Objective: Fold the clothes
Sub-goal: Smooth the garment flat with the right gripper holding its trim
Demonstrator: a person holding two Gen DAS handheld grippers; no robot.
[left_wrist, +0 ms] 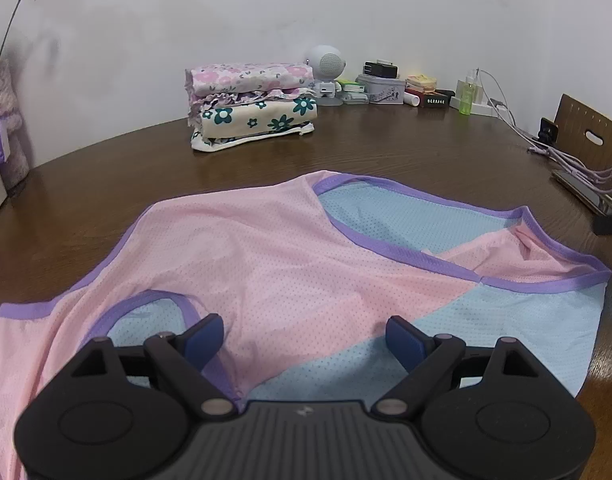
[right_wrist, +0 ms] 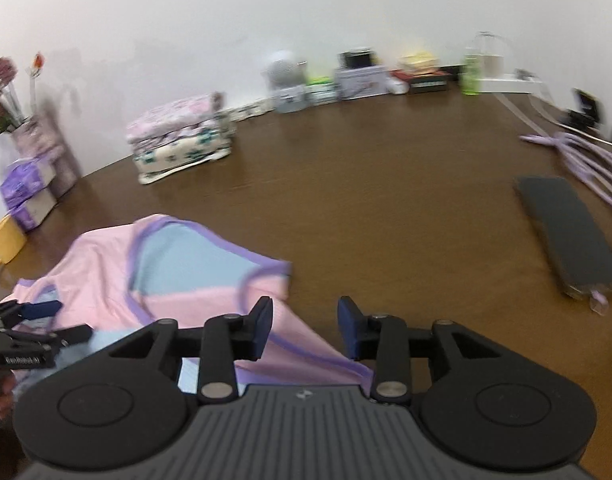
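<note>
The shirt (left_wrist: 290, 264) lay directly beneath the spread left hand-held gripper (left_wrist: 304, 338); the right hand-held gripper (right_wrist: 304, 330), also spread, hovered at the shirt's edge.

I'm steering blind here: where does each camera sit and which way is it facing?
Left wrist: on the left gripper, over the pink-and-blue top, facing the folded stack by the wall; open fingers show.
Right wrist: on the right gripper, at the top's edge, facing the same way; the left gripper shows too.
Shared: top, stack, table.

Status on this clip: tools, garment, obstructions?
Left tool open, right tool open. Pink-and-blue mesh jersey spread flat, unfolded. Nothing blocking it.
</note>
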